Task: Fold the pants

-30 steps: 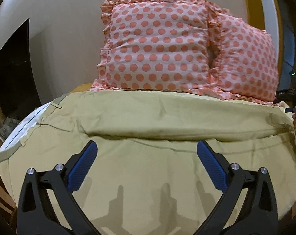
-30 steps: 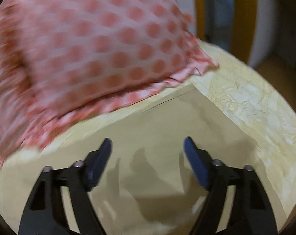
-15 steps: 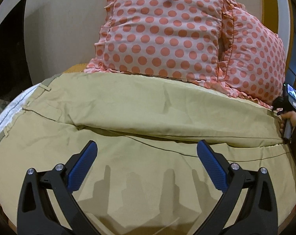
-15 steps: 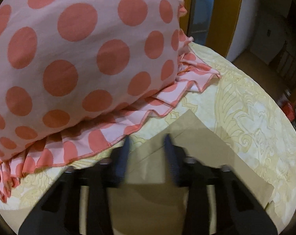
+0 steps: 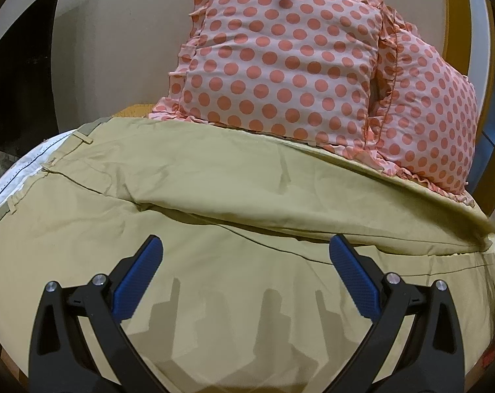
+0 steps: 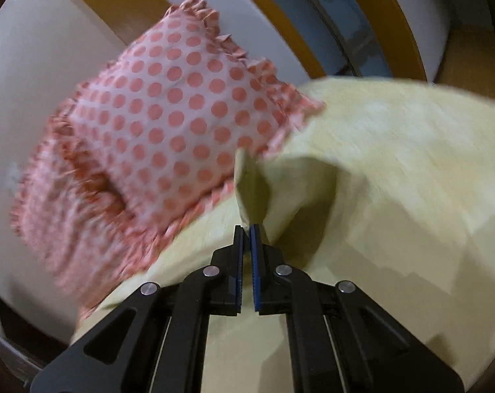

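Khaki pants (image 5: pixel 214 190) lie spread across the bed, waistband with belt loops (image 5: pixel 83 137) at the left, legs running to the right. My left gripper (image 5: pixel 244 262) is open and empty, hovering over the near leg. My right gripper (image 6: pixel 247 229) is shut on the hem end of a pant leg (image 6: pixel 250 190) and holds it lifted off the bed; the cloth drapes down from the fingers to the right.
Two pink polka-dot pillows (image 5: pixel 280 62) lean on the wall behind the pants and also show in the right wrist view (image 6: pixel 168 124). A pale yellow patterned bedspread (image 6: pixel 411 137) covers the bed. A wooden door frame (image 5: pixel 457 16) stands at the right.
My right gripper closed on the pant leg's hem and lifted it away from the pillow. My left gripper moved closer over the pants and stayed open.
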A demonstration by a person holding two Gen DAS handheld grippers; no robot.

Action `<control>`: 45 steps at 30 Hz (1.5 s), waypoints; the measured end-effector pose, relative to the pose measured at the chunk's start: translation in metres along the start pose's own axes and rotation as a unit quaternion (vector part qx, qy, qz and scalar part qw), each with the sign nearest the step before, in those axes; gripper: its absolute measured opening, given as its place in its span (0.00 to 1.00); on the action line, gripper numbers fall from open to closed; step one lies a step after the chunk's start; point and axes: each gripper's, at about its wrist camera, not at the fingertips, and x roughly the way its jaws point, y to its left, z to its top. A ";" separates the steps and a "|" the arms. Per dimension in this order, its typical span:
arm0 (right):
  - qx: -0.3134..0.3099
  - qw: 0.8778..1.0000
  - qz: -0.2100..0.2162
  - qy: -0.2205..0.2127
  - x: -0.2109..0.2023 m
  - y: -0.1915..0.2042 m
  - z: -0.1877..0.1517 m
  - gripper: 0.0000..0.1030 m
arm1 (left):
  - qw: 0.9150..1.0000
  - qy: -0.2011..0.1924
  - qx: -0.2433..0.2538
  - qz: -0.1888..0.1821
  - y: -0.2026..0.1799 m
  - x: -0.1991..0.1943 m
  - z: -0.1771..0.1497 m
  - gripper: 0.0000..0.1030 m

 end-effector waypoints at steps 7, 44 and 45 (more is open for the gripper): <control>0.098 0.993 0.020 0.066 -0.014 -0.038 -0.043 0.18 | 1.000 -0.021 0.002 0.000 0.002 -0.020 0.007 0.98; 0.051 0.989 0.120 -0.063 -0.075 -0.047 -0.016 0.01 | 0.983 0.075 -0.168 -0.018 0.108 0.055 0.099 0.05; 0.049 0.990 0.110 -0.067 -0.080 -0.053 -0.018 0.01 | 0.984 0.063 -0.164 -0.023 0.110 0.027 0.087 0.05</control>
